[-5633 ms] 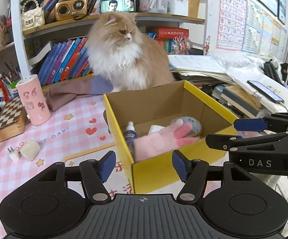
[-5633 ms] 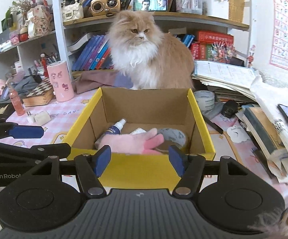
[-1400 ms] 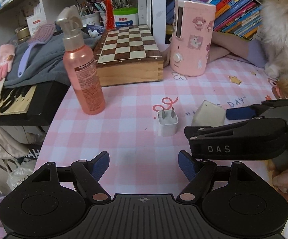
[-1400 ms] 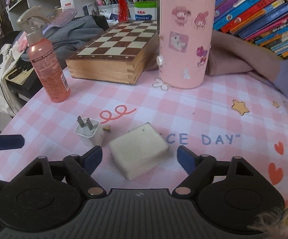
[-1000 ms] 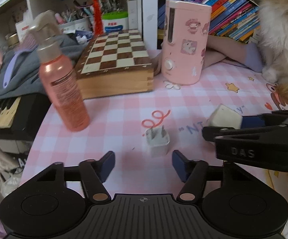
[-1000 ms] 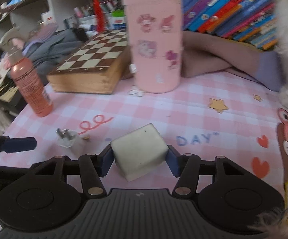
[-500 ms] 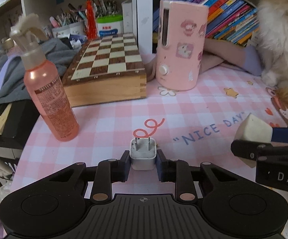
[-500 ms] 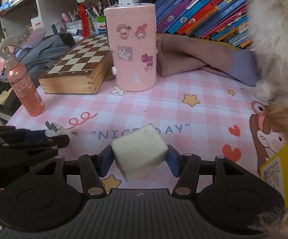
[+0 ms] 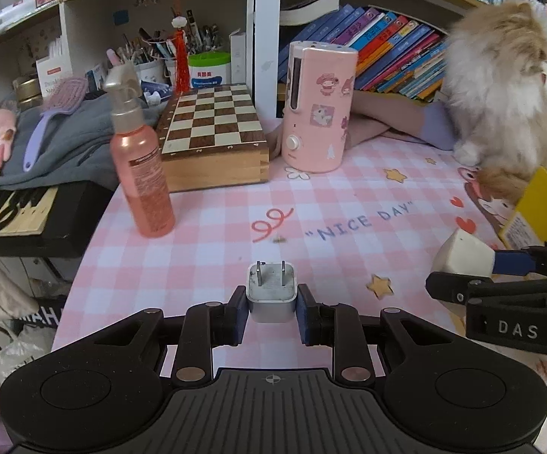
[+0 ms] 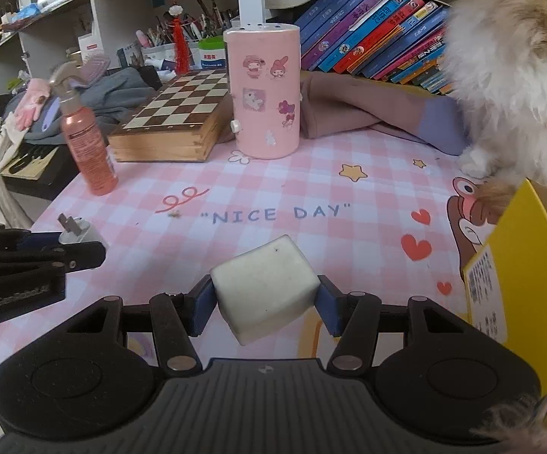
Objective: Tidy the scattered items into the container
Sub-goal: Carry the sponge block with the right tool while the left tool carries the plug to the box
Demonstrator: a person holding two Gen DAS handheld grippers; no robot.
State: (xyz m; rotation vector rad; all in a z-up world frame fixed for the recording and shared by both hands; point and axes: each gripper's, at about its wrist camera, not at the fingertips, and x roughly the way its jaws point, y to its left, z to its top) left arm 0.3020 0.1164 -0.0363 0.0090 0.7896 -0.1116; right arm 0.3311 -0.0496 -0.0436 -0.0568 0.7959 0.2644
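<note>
The yellow cardboard box [image 10: 515, 265], the container for this tidy-up, sits just to the right of the right gripper [image 10: 265, 304], with a fluffy cat [image 10: 508, 72] crouched right behind its near corner. Ahead of both grippers, across the pink checked tablecloth [image 9: 349, 196], stand a pink cylinder [image 9: 317, 109], a chess box [image 9: 213, 136] and a pink spray bottle [image 9: 141, 166], all well apart from the jaws. The right gripper pinches a cream foam block [image 10: 266, 287] clear of the cloth. The left gripper [image 9: 272, 316] is clamped on a white plug adapter [image 9: 272, 293], prongs pointing away. This looks like the carry step: both loads need swinging right, over the box rim, then releasing inside, steering clear of the cat.
</note>
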